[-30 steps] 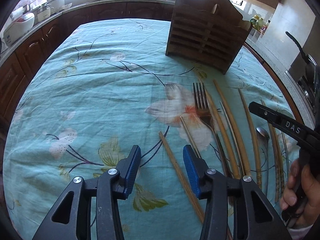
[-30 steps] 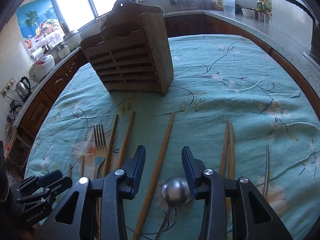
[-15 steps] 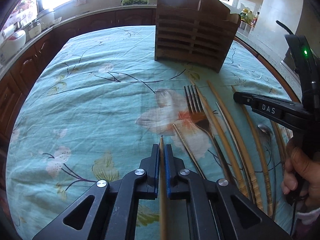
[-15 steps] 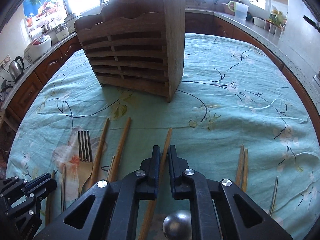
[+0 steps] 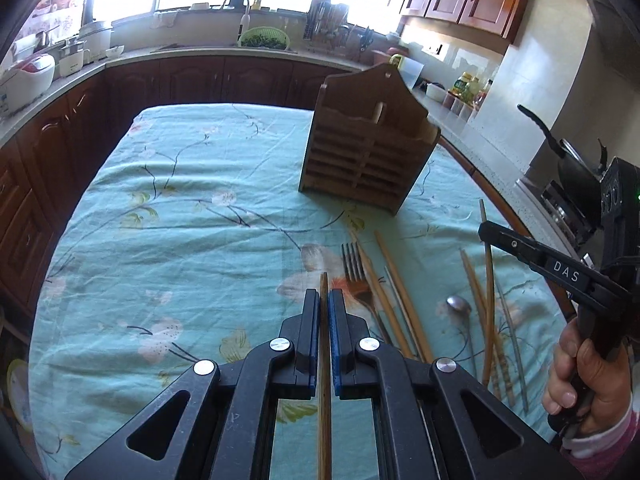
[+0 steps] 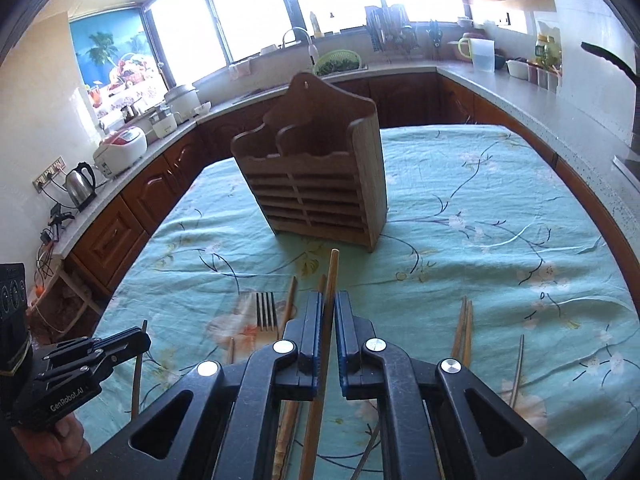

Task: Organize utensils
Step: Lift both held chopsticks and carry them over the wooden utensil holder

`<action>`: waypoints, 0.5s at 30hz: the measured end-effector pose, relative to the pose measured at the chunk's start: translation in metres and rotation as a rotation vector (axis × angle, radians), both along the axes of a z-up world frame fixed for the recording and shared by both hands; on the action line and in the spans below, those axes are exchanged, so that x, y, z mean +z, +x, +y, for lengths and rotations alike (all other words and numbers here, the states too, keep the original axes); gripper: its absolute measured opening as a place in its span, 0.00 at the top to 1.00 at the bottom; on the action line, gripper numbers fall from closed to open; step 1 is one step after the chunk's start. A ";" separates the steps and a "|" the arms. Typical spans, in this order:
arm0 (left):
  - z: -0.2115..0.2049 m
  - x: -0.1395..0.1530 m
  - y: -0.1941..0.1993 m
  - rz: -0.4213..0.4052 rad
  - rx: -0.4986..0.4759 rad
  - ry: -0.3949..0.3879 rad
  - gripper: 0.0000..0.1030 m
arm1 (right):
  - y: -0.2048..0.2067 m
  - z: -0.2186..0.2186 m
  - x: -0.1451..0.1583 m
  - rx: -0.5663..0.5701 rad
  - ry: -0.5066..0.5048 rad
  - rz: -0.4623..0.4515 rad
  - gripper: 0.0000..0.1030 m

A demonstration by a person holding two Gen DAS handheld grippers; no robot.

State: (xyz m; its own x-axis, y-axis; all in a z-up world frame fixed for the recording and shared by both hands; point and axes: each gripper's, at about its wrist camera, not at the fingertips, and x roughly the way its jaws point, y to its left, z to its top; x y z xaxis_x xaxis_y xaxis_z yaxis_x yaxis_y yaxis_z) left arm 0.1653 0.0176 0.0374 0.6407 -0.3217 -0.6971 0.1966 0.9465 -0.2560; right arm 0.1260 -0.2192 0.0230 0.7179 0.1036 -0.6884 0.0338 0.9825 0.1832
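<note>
While each pair of fingers is pressed nearly together on a single wooden chopstick, the step in hand is judged to be carrying both sticks to the holder. Left gripper [image 5: 324, 312]: blue pads pinch the left chopstick [image 5: 324, 360] along its length, tip projecting a little ahead. Right gripper [image 6: 328, 312]: likewise clamped on the right chopstick [image 6: 331, 276], whose tip points toward the rack and tilts slightly. Just beyond, on the cloth-covered surface [image 5: 180, 240], lie the remaining utensils: a fork [image 5: 352, 264], a spoon [image 5: 459, 306] and several more chopsticks [image 5: 476, 292], loosely parallel. Farther off stands the wooden utensil holder [image 6: 320, 184], upright, with scalloped compartments open at the top; one stick-like end shows in a slot in the left view. To do this well, lift each stick clear of its neighbours, turn it toward vertical above a compartment, and lower before releasing; a long stick pinched near one end may pivot in the pads.
</note>
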 end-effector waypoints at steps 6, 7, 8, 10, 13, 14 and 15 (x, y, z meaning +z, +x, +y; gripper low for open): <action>0.016 0.045 -0.025 -0.107 -0.011 -0.044 0.97 | -0.019 -0.001 0.052 0.000 0.001 -0.128 0.95; 0.018 0.052 -0.028 -0.122 -0.013 -0.049 0.97 | -0.022 -0.001 0.061 -0.001 -0.002 -0.148 0.95; 0.020 0.057 -0.031 -0.136 -0.015 -0.055 0.97 | -0.024 -0.001 0.069 -0.002 -0.011 -0.170 0.95; 0.025 0.067 -0.037 -0.164 -0.014 -0.063 0.97 | -0.025 -0.001 0.083 -0.005 -0.023 -0.204 0.95; 0.031 0.077 -0.042 -0.200 -0.010 -0.062 0.97 | -0.024 -0.003 0.095 -0.005 -0.019 -0.235 0.95; 0.032 0.079 -0.042 -0.207 -0.009 -0.061 0.97 | -0.024 -0.003 0.099 -0.006 -0.021 -0.244 0.95; 0.034 0.081 -0.043 -0.215 -0.007 -0.062 0.97 | -0.023 -0.003 0.101 -0.006 -0.021 -0.250 0.95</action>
State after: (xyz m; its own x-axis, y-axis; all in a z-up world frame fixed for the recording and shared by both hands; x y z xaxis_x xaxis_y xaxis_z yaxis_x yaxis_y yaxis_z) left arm 0.1224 0.0511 0.1183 0.7699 -0.3648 -0.5236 0.2594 0.9286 -0.2655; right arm 0.1035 -0.2226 0.1238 0.8665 0.0861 -0.4917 -0.0036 0.9861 0.1664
